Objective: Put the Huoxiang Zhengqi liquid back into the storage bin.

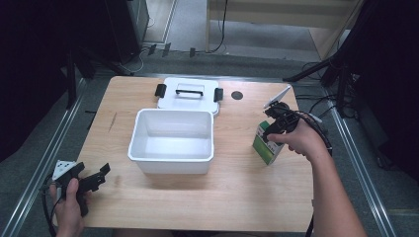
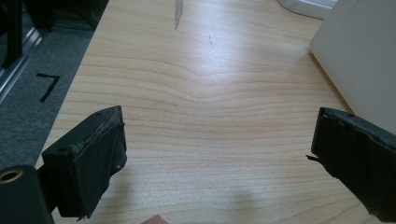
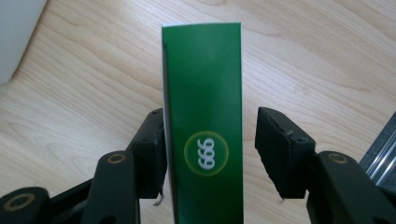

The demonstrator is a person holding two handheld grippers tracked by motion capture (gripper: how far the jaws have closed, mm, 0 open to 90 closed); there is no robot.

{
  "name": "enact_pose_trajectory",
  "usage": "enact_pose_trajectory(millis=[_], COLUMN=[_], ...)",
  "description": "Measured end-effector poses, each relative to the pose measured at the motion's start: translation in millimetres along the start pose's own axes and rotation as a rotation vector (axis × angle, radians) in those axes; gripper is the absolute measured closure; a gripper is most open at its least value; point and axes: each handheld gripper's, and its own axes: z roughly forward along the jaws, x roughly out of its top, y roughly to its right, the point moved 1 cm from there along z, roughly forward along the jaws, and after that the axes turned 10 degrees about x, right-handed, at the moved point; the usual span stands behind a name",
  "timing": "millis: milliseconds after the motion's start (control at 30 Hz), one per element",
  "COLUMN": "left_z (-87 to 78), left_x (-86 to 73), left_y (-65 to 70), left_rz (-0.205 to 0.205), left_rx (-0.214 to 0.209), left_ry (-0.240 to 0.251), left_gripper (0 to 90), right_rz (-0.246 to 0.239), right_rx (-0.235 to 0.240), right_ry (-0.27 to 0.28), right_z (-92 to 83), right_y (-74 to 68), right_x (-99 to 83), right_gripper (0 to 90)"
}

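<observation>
A green carton [image 1: 267, 144] with a white side stands upright on the wooden table [image 1: 222, 192], right of a white bin [image 1: 140, 133]. In the right gripper view the green carton [image 3: 205, 116] rises between the jaws of my right gripper [image 3: 210, 135]. The left pad lies against it and the right pad stands a small gap away. From the high view my right gripper [image 1: 277, 124] reaches down over the carton's top. My left gripper [image 1: 94, 174] rests at the table's front left corner. My left gripper [image 2: 217, 140] is wide open over bare wood.
The white bin is open and holds nothing; its wall [image 2: 364, 56] is just right of my left gripper. Its lid [image 1: 190, 101], with a black handle and latches, lies flat behind it. A dark round hole [image 1: 237, 95] marks the table's far side.
</observation>
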Motion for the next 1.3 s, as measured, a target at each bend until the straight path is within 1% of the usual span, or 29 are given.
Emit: enact_pose_trajectory(millis=[33, 167, 200, 233, 267, 333, 367, 400, 433, 467, 500, 567, 600, 633, 667, 700, 733, 833, 900, 967, 1000, 1033, 1067, 1100, 1133, 1167, 1233, 1300], left_z=[0.0, 0.0, 0.0, 0.0, 0.0, 0.0, 0.0, 0.0, 0.0, 0.0, 0.0, 0.0, 0.0, 0.0, 0.0, 0.0, 0.0, 0.0, 0.0, 0.0, 0.0, 0.0, 0.0, 0.0, 0.0, -0.1, 0.0, 0.2], left_x=[0.0, 0.0, 0.0, 0.0, 0.0, 0.0, 0.0, 0.0, 0.0, 0.0, 0.0, 0.0, 0.0, 0.0, 0.0, 0.0, 0.0, 0.0, 0.0, 0.0, 0.0, 0.0, 0.0, 0.0, 0.0, 0.0, 0.0, 0.0], left_y=[0.2, 0.3, 0.3, 0.3, 0.3, 0.3, 0.3, 0.1, 0.1, 0.1, 0.1, 0.2, 0.3, 0.3, 0.3, 0.3, 0.4, 0.3, 0.4, 0.5, 0.5, 0.4, 0.3, 0.4, 0.6, 0.5, 0.4, 0.6], left_rz=[-0.002, -0.002, -0.002, -0.002, -0.002, -0.001, -0.001, 0.001, 0.001, 0.001, 0.001, 0.001, 0.001, 0.001, -0.001, -0.001, -0.001, -0.001, -0.001, -0.001, -0.001, 0.001, 0.002, 0.002, 0.0, 0.002, 0.001, -0.001], left_rx=[0.0, 0.0, 0.0, 0.0, 0.0, 0.0, 0.0, 0.0, 0.0, 0.0, 0.0, 0.001, 0.0, 0.0, 0.001, 0.001, 0.0, 0.0, 0.0, 0.001, 0.001, 0.001, 0.001, 0.001, 0.001, 0.001, 0.0, 0.0], left_ry=[-0.001, -0.001, -0.001, -0.002, -0.002, -0.002, -0.002, -0.001, -0.001, 0.0, 0.0, 0.0, 0.0, 0.0, -0.001, -0.001, -0.001, -0.002, -0.001, -0.001, -0.001, 0.0, 0.0, 0.0, 0.0, -0.001, 0.001, 0.003], left_gripper=[4.0, 4.0, 4.0, 4.0, 4.0, 4.0, 4.0, 4.0, 4.0, 4.0, 4.0, 4.0, 4.0, 4.0, 4.0, 4.0, 4.0, 4.0, 4.0, 4.0, 4.0, 4.0, 4.0, 4.0, 4.0, 4.0, 4.0, 4.0], right_rz=[0.007, 0.008, 0.007, 0.007, 0.01, 0.001, -0.01, -0.01, -0.025, -0.062, -0.062, -0.092, -0.131, -0.131, -0.186, -0.186, -0.201, -0.268, -0.3, -0.332, -0.371, -0.371, -0.386, -0.445, -0.445, -0.486, -0.518, -0.543], right_rx=[0.001, -0.008, -0.004, -0.004, -0.004, -0.004, 0.0, 0.0, -0.002, -0.018, -0.018, -0.034, -0.04, -0.04, -0.048, -0.048, -0.052, -0.062, -0.053, -0.033, -0.011, -0.011, -0.006, 0.001, 0.001, 0.006, 0.017, 0.038], right_ry=[-0.004, -0.011, -0.012, -0.012, -0.011, -0.011, -0.011, -0.011, -0.015, -0.025, -0.025, -0.027, -0.03, -0.03, -0.036, -0.036, -0.034, -0.023, -0.005, 0.007, 0.013, 0.013, 0.009, 0.007, 0.007, 0.01, 0.011, 0.013], right_z=[0.8, 3.7, 4.2, 4.2, 3.7, 3.2, 2.8, 2.8, 2.6, 2.7, 2.7, 2.2, 0.7, 0.7, -1.3, -1.3, -2.7, -8.1, -12.8, -17.1, -22.3, -22.3, -24.1, -28.3, -28.3, -32.2, -35.4, -39.0], right_y=[0.2, 2.2, 3.2, 3.2, 3.3, 3.1, 2.8, 2.8, 1.7, -1.3, -1.3, -3.6, -5.9, -5.9, -9.5, -9.5, -12.0, -19.0, -23.8, -28.0, -33.6, -33.6, -35.8, -41.7, -41.7, -46.2, -49.3, -51.8], right_x=[0.6, 1.8, 2.2, 2.2, 2.5, 2.5, 2.3, 2.3, 2.2, 1.9, 1.9, 1.8, 1.8, 1.8, 1.7, 1.7, 1.7, 2.6, 3.3, 4.2, 5.7, 5.7, 5.9, 6.9, 6.9, 7.7, 8.4, 9.4], right_gripper=[49.4, 51.5, 55.4, 55.4, 60.2, 63.1, 63.9, 63.9, 64.2, 64.4, 64.4, 64.5, 64.6, 64.6, 64.6, 64.6, 64.6, 64.7, 64.6, 64.6, 64.6, 64.6, 64.6, 64.6, 64.6, 64.7, 64.6, 64.6])
